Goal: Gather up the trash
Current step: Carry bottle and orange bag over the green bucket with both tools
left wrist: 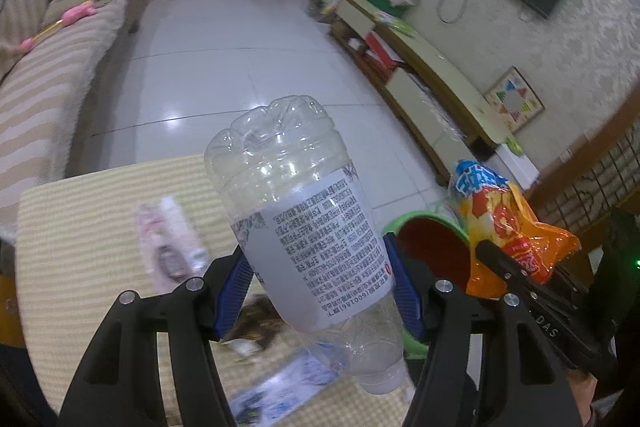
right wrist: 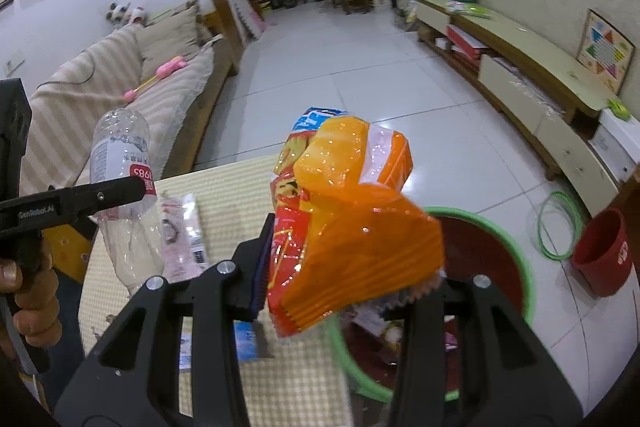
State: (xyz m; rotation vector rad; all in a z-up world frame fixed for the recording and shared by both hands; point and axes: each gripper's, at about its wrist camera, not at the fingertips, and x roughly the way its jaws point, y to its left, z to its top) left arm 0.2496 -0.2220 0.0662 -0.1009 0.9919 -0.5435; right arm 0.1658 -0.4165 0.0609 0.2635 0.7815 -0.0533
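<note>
The table (right wrist: 280, 367) at lower left still carries a pink packet (right wrist: 182, 239) and a blue wrapper (right wrist: 246, 345); the bin (right wrist: 516, 275) at lower right already holds scraps. The left tool (left wrist: 320, 287) pinches a bottle (left wrist: 304, 211), the right tool (right wrist: 348, 279) a snack bag (right wrist: 352, 227): both loads, I judge, remain undropped.

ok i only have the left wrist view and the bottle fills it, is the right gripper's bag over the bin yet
Observer: Partly. The snack bag in the right gripper lines up with the bin's left rim, half over the table.
Operator: anything in the bin already
Observer: Yes, wrappers lie at its bottom.
Operator: what's next to it
Observer: A red bucket stands on the floor to its right.
</note>
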